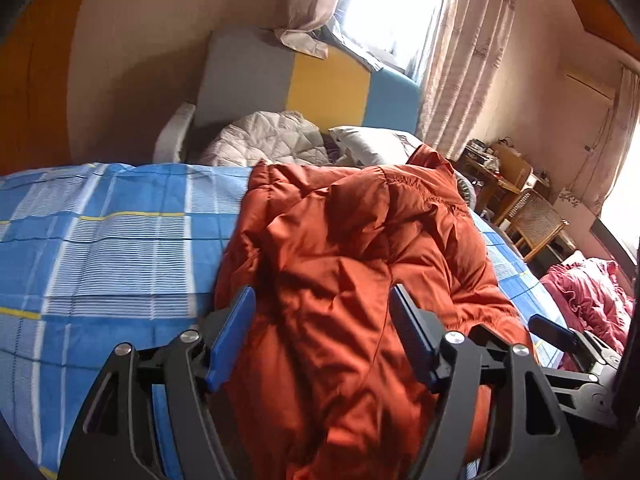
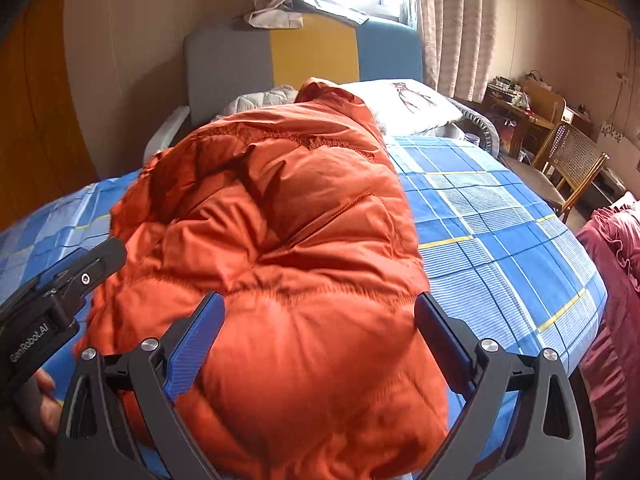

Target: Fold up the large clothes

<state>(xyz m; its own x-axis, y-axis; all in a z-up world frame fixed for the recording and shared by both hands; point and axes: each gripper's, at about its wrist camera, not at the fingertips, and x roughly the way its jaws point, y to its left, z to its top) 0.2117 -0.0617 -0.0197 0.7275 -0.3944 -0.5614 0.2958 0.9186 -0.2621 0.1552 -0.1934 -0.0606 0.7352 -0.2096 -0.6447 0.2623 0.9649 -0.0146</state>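
Note:
An orange puffy down jacket (image 1: 352, 264) lies bunched lengthwise on a bed with a blue plaid sheet (image 1: 104, 240). My left gripper (image 1: 324, 300) is open, its blue pads (image 1: 236, 328) wide apart over the jacket's near end. In the right wrist view the same jacket (image 2: 280, 240) fills the middle. My right gripper (image 2: 320, 316) is open too, with the jacket's bulging near end between its spread fingers (image 2: 196, 344). Neither gripper pinches the fabric. The other gripper shows at each view's edge: the right one (image 1: 560, 340) and the left one (image 2: 68, 284).
The bed sheet (image 2: 500, 232) runs to a grey, yellow and blue headboard (image 2: 304, 52) with a white pillow (image 2: 408, 104) and grey quilt (image 1: 268, 140). A wooden chair (image 2: 568, 168), a cluttered desk (image 2: 520, 100) and a red ruffled cloth (image 2: 616, 248) stand to the right.

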